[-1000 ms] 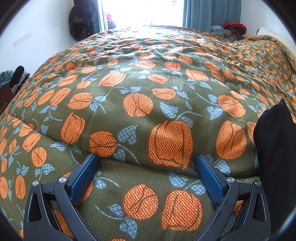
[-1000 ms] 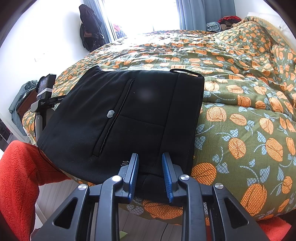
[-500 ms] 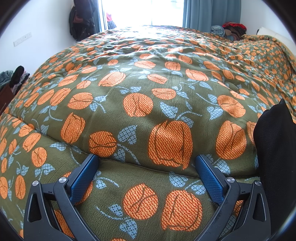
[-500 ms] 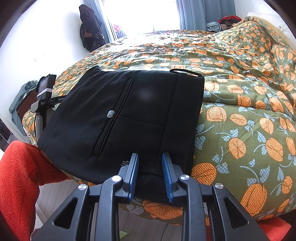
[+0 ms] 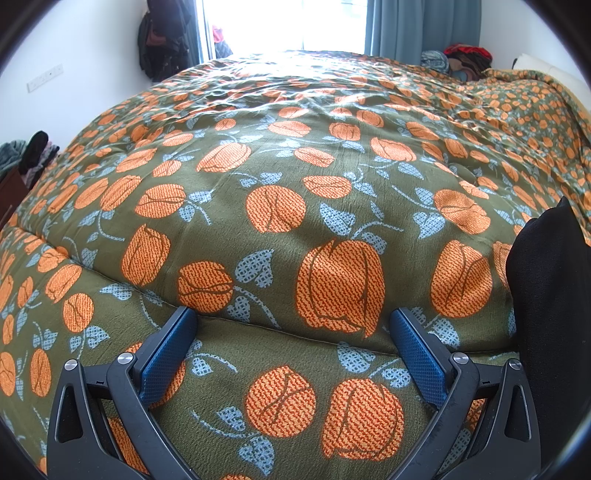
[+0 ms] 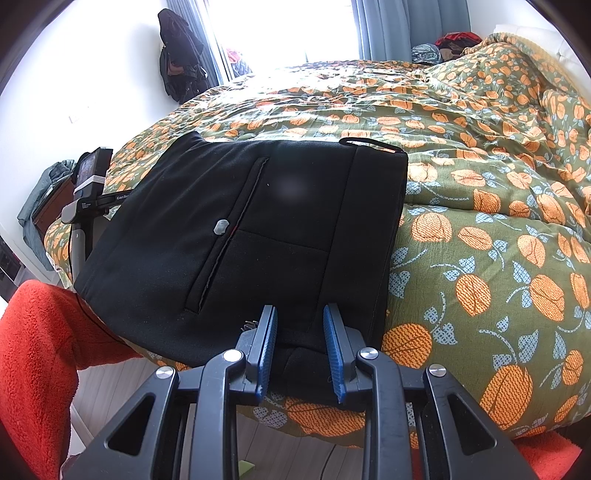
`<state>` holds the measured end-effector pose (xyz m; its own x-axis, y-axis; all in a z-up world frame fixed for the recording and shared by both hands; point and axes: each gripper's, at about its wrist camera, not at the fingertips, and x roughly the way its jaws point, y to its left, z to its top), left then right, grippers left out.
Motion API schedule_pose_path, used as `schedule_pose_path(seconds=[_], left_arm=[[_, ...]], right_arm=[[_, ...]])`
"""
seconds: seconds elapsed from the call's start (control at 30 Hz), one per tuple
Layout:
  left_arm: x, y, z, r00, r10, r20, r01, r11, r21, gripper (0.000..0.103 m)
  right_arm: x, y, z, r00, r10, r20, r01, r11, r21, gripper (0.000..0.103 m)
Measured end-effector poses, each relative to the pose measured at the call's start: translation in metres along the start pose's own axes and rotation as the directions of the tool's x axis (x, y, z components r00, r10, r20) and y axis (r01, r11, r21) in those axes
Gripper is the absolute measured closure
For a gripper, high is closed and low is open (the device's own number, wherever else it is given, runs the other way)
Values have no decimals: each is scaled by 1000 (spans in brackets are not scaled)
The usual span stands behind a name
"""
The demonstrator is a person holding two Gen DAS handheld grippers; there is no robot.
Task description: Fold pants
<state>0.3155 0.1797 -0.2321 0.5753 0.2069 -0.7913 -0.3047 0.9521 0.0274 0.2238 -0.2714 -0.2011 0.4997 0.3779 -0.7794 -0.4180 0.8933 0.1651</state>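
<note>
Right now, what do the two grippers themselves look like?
Both match: the left gripper and right gripper have matte black plastic linkage arms with triangular cutouts, silver round pivot screws, and blue textured pads lining the fingers. No cables or markings are visible on them.

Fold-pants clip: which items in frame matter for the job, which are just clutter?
Job:
- black pants, folded flat on the bedspread
- right gripper, jaws around the near pants edge
- left gripper, open, holding nothing

Clutter:
- hanging dark clothes
- clothes pile
- red fleece
- blue curtain

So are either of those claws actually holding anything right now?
The left claw is open over the quilt, holding nothing. The right claw sits at the near edge of the folded black pants; whether it grips cannot be told.
</note>
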Motion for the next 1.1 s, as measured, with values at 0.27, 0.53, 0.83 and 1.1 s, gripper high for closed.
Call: schedule_pose_path(seconds=[0.27,0.53,0.83,1.1], left_arm=[[0,0,0,1000,0,0,0,1000,0,0],[0,0,0,1000,0,0,0,1000,0,0],[0,0,0,1000,0,0,0,1000,0,0],[0,0,0,1000,0,0,0,1000,0,0]], right_arm=[[-1,-3,0,1000,9,0,-9,1000,4,76],[-1,-3,0,1000,9,0,-9,1000,4,76],[-1,-2,0,1000,9,0,-9,1000,5,76],[-1,-3,0,1000,10,0,-10,1000,5,76]])
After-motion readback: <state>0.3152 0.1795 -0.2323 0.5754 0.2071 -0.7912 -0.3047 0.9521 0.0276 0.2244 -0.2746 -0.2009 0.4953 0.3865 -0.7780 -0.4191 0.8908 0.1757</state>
